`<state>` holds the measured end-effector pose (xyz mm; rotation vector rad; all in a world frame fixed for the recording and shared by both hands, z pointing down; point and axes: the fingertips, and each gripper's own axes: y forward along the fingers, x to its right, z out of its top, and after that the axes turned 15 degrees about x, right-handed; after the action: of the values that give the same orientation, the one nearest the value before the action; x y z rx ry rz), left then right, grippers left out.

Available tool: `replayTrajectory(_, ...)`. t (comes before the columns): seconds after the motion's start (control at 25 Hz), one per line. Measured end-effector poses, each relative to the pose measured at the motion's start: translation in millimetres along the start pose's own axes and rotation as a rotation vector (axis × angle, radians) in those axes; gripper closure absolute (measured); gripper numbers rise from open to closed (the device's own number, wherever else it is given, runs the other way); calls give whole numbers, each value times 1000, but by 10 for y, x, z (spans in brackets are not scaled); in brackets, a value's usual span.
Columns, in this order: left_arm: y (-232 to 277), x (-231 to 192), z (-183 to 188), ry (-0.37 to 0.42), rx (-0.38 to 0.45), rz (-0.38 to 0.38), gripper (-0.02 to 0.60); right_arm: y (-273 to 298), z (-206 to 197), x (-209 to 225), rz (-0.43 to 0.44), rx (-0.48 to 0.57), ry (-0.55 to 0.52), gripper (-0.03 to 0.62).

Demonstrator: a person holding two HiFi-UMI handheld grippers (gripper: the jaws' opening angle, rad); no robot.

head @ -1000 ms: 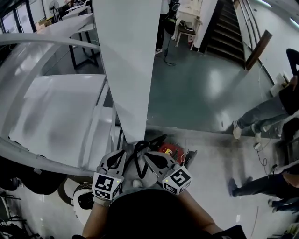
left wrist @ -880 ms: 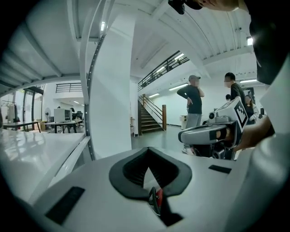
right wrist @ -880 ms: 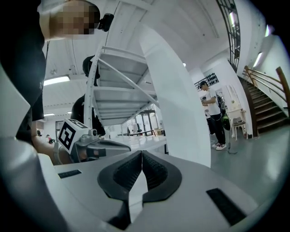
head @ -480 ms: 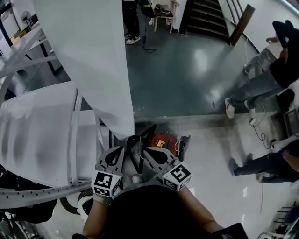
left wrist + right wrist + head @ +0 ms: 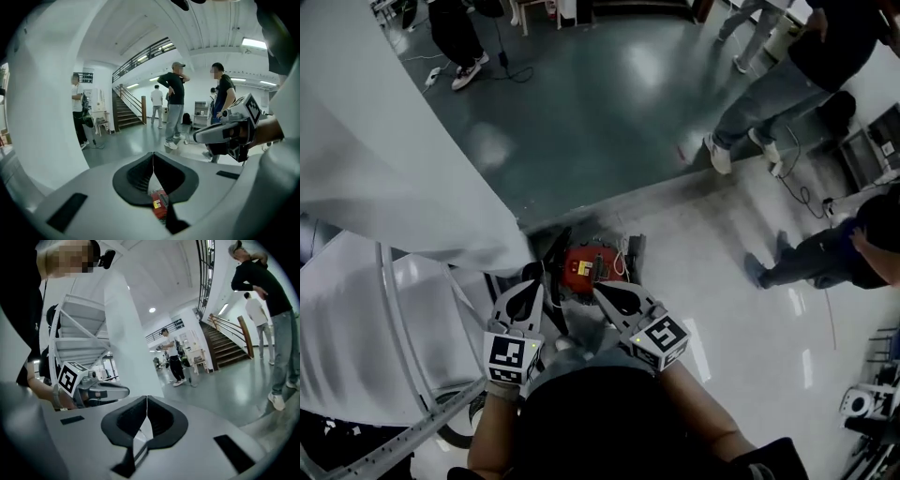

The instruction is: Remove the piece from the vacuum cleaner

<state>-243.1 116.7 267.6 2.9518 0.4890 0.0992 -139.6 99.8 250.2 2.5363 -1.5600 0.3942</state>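
Nothing is done yet, I judge: my left fingers (image 5: 138, 176) and right fingers (image 5: 131, 420) are both pressed together on nothing, while the red boxy plastic vacuum cleaner (image 5: 584, 266) sits on the pale glossy floor (image 5: 741, 337) just ahead of and below them, its piece still to pull.

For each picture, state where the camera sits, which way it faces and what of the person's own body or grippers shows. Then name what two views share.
Head view: on the person's head, facing steeply down at the red vacuum cleaner; shows forearms, left gripper, right gripper.
Left gripper view: on the left gripper, facing along its shut jaws toward the staircase; shows right gripper.
Right gripper view: on the right gripper, facing along its shut jaws past a white column; shows left gripper.
Shared: both gripper views show the staircase.
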Motion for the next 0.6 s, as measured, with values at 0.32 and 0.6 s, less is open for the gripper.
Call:
replayTrajectory(0.32, 980, 422, -372, -66, -91, -148, 561, -546, -399, 1011, -222, -84, 7, 566)
replayTrajectory(0.6, 1685, 741, -1032, -112, -205, -243, 560, -903, -1004, 1702, -373, -165, 78, 565)
